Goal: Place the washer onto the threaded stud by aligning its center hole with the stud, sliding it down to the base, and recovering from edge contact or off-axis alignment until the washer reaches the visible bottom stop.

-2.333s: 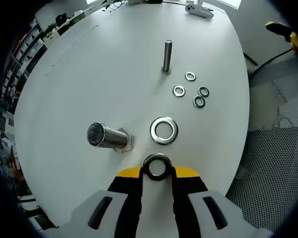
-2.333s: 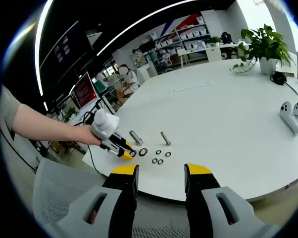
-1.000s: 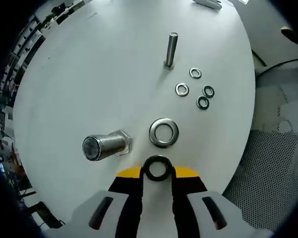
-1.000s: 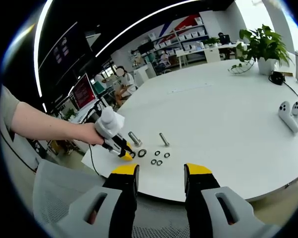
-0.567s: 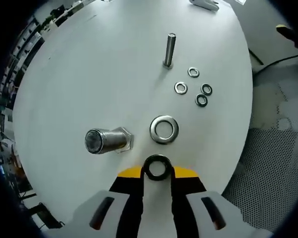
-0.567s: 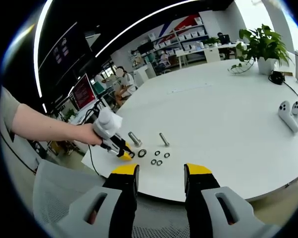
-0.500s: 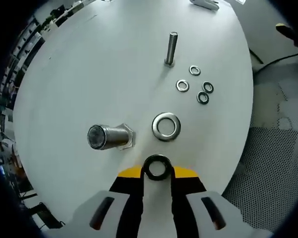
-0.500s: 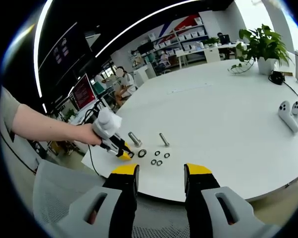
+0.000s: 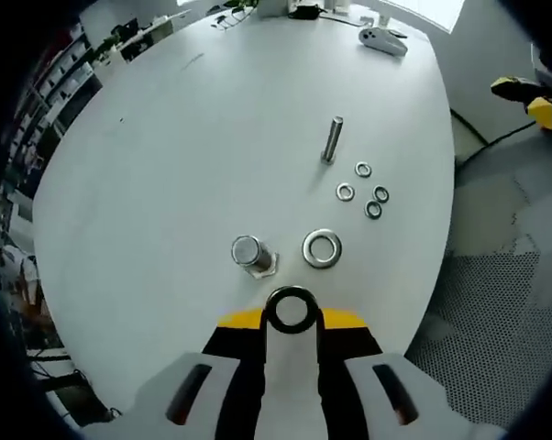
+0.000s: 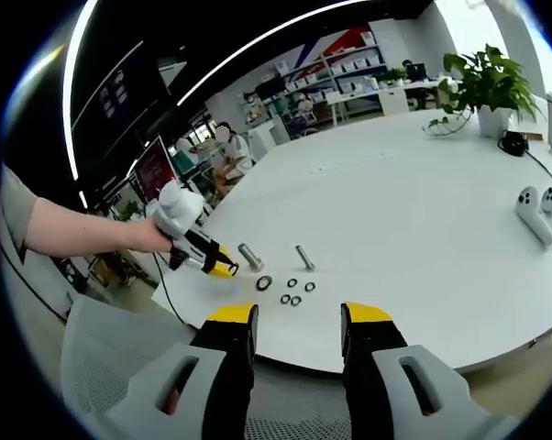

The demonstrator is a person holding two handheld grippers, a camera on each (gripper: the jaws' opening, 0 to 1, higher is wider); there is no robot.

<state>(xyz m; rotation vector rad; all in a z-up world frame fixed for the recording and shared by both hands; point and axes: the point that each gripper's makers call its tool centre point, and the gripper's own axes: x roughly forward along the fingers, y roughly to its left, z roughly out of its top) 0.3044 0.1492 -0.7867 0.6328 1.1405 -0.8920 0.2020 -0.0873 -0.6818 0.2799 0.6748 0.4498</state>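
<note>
On the white round table [image 9: 166, 137] I count two upright studs, one thick stud [image 9: 250, 254] with a hex base and one thin stud [image 9: 332, 139] farther off, plus one large washer [image 9: 322, 248] lying flat and four small washers [image 9: 360, 190] clustered between the thin stud and the table edge. A sixth ring, the dark washer [image 9: 291, 310], is pinched between the yellow-tipped jaws of the left gripper [image 9: 291, 316], which is clenched on it, held in the air short of the thick stud and not yet over it. Compared with half a second ago, the left gripper view has pulled back and risen: the table things look smaller and the thick stud is now seen almost end-on. In the right gripper view the left gripper [image 10: 214, 266], held in a person's hand [image 10: 152, 236], now sits higher and farther left of the studs than before. The right gripper [image 10: 297, 321] hangs off the table edge with its jaws apart, grasping nothing. Two white controllers [image 10: 539, 213] and a potted plant [image 10: 485, 87] sit at the far side. I see no containers holding anything here.
</note>
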